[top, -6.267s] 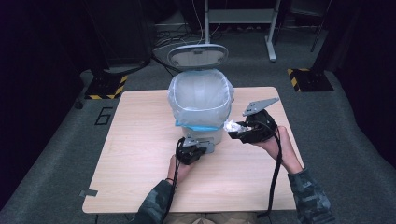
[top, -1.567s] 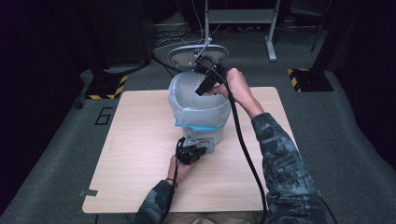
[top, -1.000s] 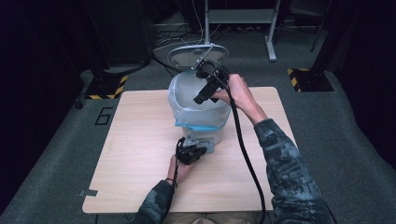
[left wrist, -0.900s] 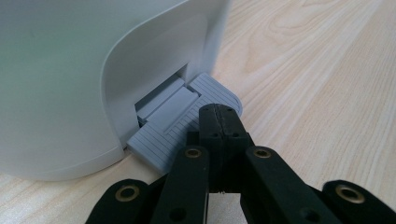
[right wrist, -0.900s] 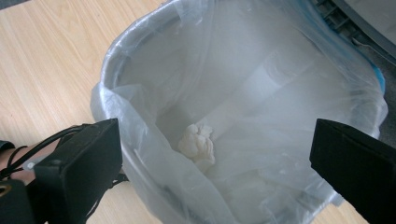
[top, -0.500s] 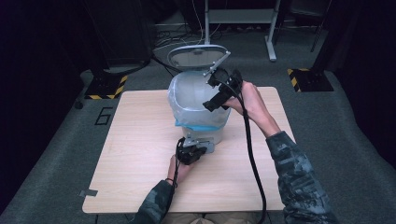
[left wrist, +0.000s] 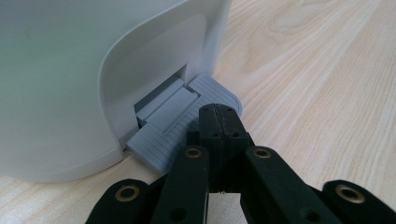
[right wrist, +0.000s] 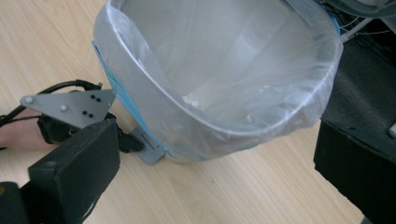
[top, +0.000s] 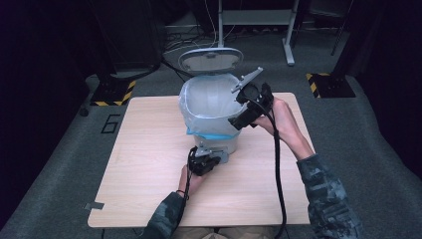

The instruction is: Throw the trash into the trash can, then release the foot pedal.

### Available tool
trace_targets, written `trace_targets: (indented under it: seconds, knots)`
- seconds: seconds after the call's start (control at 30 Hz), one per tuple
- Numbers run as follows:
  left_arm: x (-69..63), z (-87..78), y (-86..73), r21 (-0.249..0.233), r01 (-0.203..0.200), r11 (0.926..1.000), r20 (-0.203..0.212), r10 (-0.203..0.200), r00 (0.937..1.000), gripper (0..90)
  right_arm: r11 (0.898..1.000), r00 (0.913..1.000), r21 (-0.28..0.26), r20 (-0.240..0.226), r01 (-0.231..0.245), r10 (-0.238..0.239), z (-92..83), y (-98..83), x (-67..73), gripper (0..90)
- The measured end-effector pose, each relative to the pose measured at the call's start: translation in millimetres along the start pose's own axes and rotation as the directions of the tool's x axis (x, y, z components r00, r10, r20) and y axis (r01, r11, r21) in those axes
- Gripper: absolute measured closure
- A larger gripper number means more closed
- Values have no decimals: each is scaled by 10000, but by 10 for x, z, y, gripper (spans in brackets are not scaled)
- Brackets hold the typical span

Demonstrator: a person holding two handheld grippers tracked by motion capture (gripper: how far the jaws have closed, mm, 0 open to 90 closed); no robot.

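Observation:
A white pedal bin (top: 209,107) lined with a clear plastic bag stands mid-table, its lid (top: 210,60) raised. My left gripper (top: 206,158) is shut, and its closed tips (left wrist: 218,112) press down on the grey pedal (left wrist: 177,126) at the bin's foot. My right gripper (top: 238,122) hovers at the bin's right rim, jaws wide open with nothing between them. In the right gripper view the bag's mouth (right wrist: 219,56) lies ahead of the right gripper (right wrist: 210,135), with a small white crumpled scrap (right wrist: 191,99) at the bottom. That view also shows the left gripper (right wrist: 126,140) on the pedal (right wrist: 149,149).
The wooden table (top: 149,149) has bare room left and right of the bin. Dark floor surrounds it, with black equipment and a metal stand (top: 259,20) behind. The right gripper's cable (top: 276,169) hangs across the table's right side.
My right gripper has drawn back from over the bin's opening to its right rim, toward the person. The left gripper has stayed on the pedal and the lid has stayed up.

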State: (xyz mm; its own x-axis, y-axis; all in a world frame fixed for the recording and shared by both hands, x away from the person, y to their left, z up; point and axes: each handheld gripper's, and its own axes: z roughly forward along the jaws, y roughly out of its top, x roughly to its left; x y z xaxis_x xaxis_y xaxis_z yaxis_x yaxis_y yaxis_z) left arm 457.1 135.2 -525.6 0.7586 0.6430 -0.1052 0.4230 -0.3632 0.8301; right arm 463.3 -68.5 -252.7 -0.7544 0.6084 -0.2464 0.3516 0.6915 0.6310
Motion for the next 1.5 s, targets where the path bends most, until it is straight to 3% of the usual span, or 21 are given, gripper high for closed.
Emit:
trace_targets:
  seconds: [0.23, 0.27, 0.37, 0.77, 0.87, 0.93, 0.97, 1.03, 1.13, 1.3, 1.5]
  knots:
    - [0, 0, 1, -11, -64, 10000, 9, 64, 10000, 898, 9988, 9994, -352, -6, -344, 344, -13, -175, -12, 0]
    - [-18, 0, -4, -8, 219, 9998, 52, -219, 9997, 898, 9986, 9994, -406, 50, -339, 341, -14, -205, -13, 0]
    - [-15, -1, -4, 11, 245, 9997, 34, -245, 9997, 898, 9978, 9990, -507, 57, -435, 438, -15, -310, -22, 2]
    - [-10, -4, -3, 100, 99, 9999, -13, -99, 10000, 898, 9929, 9958, -774, 70, -904, 912, -8, -702, -13, 4]
    - [-9, -14, -10, 17, 398, 9992, 59, -398, 9992, 889, 9907, 9941, -862, 147, -1056, 1072, -5, -805, 21, 3]
    - [-43, -70, -10, -1, 682, 9977, -65, -682, 9977, 686, 9907, 9941, -877, 212, -1045, 1067, 16, -896, 30, 3]
    - [-63, -113, -5, 41, 467, 9989, -466, -465, 9978, 567, 9896, 9922, -781, 236, -1204, 1226, 25, -944, 44, 3]
    - [-96, -172, -11, 165, 511, 9986, -465, -503, 9977, 407, 9895, 9920, -803, 302, -1199, 1226, 56, -1048, 41, 3]
    - [-134, -289, -35, 176, 370, 9992, -600, -359, 9976, 329, 9849, 9880, -878, 285, -1489, 1519, 92, -1217, 49, 9]
    - [-125, -491, -87, 119, 400, 9991, -852, -389, 9956, 282, 9733, 9798, -1183, 127, -1967, 1996, 133, -1501, 58, 11]
    - [-42, -797, -234, 64, 627, 9980, -1535, -610, 9863, 227, 9561, 9636, -1313, 195, -2620, 2667, 174, -1872, 98, 8]
